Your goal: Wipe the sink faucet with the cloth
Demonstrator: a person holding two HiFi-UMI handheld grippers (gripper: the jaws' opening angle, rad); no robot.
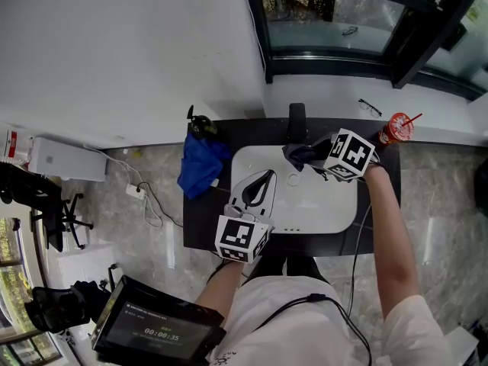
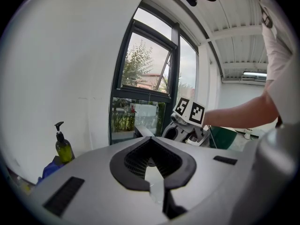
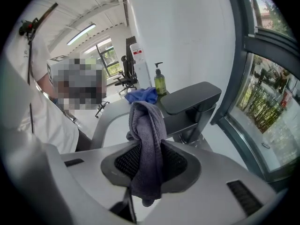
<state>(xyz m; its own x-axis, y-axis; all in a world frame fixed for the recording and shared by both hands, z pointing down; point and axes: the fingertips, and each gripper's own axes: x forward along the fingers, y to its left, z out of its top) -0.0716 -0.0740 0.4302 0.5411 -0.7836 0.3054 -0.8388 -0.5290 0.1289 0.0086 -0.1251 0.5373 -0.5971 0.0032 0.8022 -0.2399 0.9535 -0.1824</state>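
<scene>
right gripper (image 3: 150, 144): squeezes the dark grey fluffy cloth (image 3: 145, 118) | dark grey flat metal faucet (image 3: 192, 100): just past its tip | left gripper (image 2: 151, 142): jaws together, empty | wiping: probably about to start, all left

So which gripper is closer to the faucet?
Right. The right gripper, holding the cloth, is just in front of the faucet at the back of the sink. The left gripper is over its front left part, farther away.

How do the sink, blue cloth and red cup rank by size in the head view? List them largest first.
1. sink
2. blue cloth
3. red cup, clearly the smallest
</scene>
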